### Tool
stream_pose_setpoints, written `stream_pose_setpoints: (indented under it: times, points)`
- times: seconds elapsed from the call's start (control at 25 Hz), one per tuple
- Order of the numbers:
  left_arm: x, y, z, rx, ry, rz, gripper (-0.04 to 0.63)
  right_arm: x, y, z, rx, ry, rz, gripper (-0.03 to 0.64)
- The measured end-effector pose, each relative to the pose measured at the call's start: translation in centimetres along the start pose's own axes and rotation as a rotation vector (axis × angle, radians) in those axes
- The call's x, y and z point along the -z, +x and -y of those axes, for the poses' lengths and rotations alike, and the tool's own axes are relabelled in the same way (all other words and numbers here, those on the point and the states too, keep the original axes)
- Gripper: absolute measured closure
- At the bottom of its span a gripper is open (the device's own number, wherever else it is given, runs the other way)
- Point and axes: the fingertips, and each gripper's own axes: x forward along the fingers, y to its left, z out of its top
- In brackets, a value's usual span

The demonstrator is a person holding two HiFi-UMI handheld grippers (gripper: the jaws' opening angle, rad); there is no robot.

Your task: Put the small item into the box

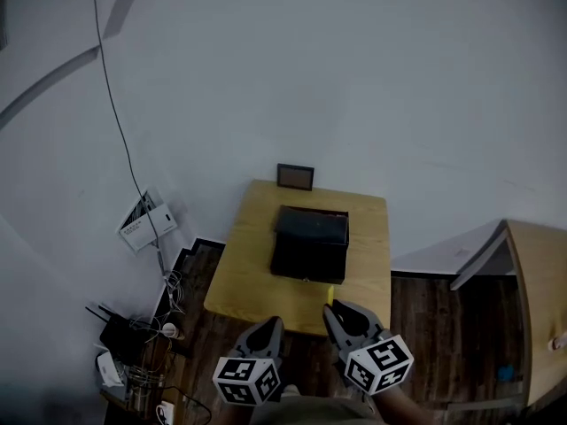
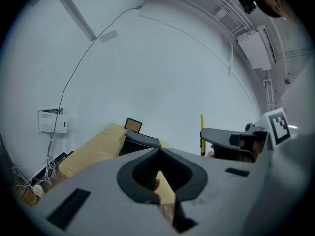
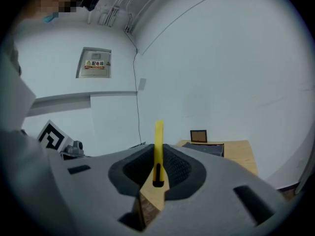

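right tool (image 3: 158,157): clamped on yellow stick (image 3: 159,139), stick upright, at the 6 o'clock edge of the tabletop (image 1: 248,264) | left tool (image 2: 158,150): jaws together, empty, at 9 o'clock of right tool | black box (image 1: 309,242): mid-tabletop, 12 o'clock of both tools | small frame (image 1: 295,176): 12 o'clock of black box

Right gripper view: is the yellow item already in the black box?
No: the yellow item stands upright, clamped by the right gripper, while the black box sits on the table further ahead.
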Motion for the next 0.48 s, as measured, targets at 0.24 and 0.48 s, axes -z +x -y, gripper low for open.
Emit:
stream_pose_setpoints:
  times: [0.24, 0.48]
  points:
    - [-0.3, 1.5, -2.4, -0.005, -0.014, -0.019, 0.592, 0.2, 2.6, 1.7, 0.037, -0.003, -0.021, 0.572]
    - [0.3, 2.7, -4.1, -0.033, -0.052, -0.037, 0.592, 1.9, 5.3, 4.0, 0.041, 0.008, -0.104, 0.572]
